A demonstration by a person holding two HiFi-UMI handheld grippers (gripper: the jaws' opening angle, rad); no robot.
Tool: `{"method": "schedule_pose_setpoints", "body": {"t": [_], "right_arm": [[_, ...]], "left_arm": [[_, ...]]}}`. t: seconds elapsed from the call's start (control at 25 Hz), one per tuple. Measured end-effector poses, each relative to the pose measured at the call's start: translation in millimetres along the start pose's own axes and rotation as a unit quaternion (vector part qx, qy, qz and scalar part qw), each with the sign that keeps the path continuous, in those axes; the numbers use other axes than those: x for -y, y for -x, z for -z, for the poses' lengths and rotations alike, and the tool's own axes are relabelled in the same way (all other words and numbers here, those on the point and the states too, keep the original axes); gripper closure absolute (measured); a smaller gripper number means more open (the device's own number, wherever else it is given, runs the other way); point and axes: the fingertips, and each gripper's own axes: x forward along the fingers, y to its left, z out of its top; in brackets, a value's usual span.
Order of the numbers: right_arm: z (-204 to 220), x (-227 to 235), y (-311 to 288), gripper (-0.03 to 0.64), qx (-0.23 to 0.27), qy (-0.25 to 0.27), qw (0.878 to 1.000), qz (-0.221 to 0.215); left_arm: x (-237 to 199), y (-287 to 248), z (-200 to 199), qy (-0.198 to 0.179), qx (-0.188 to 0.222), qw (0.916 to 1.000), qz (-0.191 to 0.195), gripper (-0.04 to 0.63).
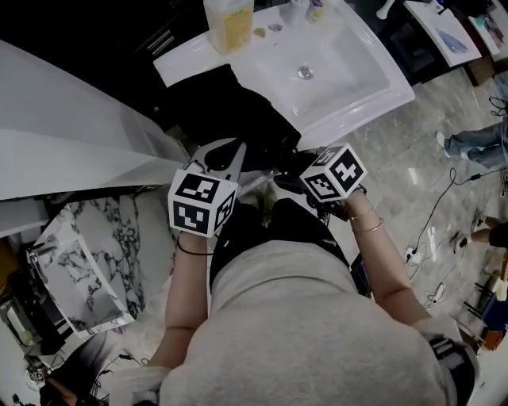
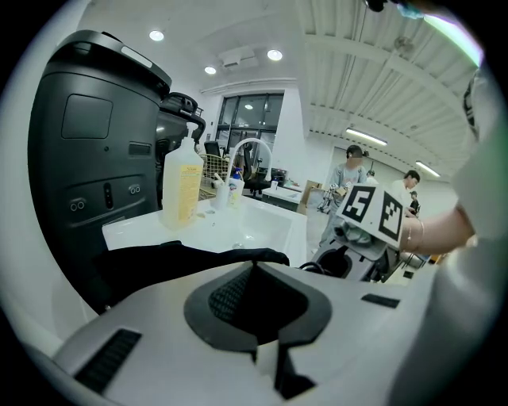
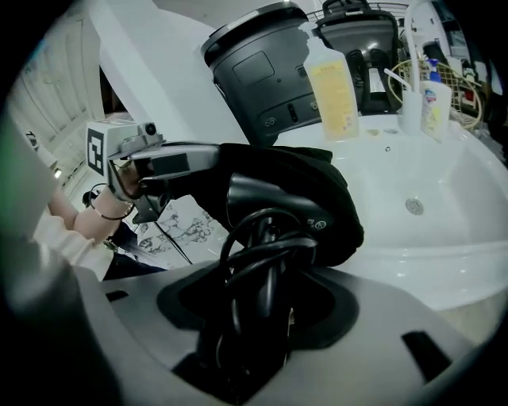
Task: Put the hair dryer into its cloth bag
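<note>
The black cloth bag (image 1: 226, 103) lies over the near edge of the white sink (image 1: 349, 75). My left gripper (image 1: 236, 151) is shut on the bag's edge, and in the left gripper view the black cloth (image 2: 175, 266) runs left from the closed jaw tips (image 2: 254, 266). My right gripper (image 1: 295, 184) is shut on the black hair dryer (image 3: 270, 202), with its looped cord (image 3: 254, 258) bunched between the jaws. The dryer's front end sits at the bag's mouth (image 3: 325, 186). In the right gripper view, the left gripper (image 3: 213, 156) pinches the bag's rim.
A yellow liquid bottle (image 1: 230, 22) and small bottles (image 3: 432, 99) stand on the sink's back rim. A dark grey appliance (image 3: 254, 71) stands behind it. A marble-patterned box (image 1: 87, 254) stands on the floor at left. Cables (image 1: 432, 238) and another person's legs (image 1: 476, 143) are at right.
</note>
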Motion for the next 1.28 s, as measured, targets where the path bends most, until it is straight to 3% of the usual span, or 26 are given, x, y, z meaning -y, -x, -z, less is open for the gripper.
{"method": "schedule_pose_setpoints", "body": {"t": [0.44,0.8,1.28], "right_arm": [[-17,11,-19,0.372,-0.034,-0.025,0.998,0.053],[-21,13,-27,0.371,-0.048,0.01,0.994,0.094],[-26,9,-21,0.363,0.041,-0.051,0.994,0.088]], "left_arm": [[2,-4,30,0.005,-0.038,0.9993,-0.002,0.58],[-5,-8,57,0.015,-0.073,0.9972,-0.004,0.58],[4,-10,64,0.012,-0.082,0.9965,0.011,0.58]]}}
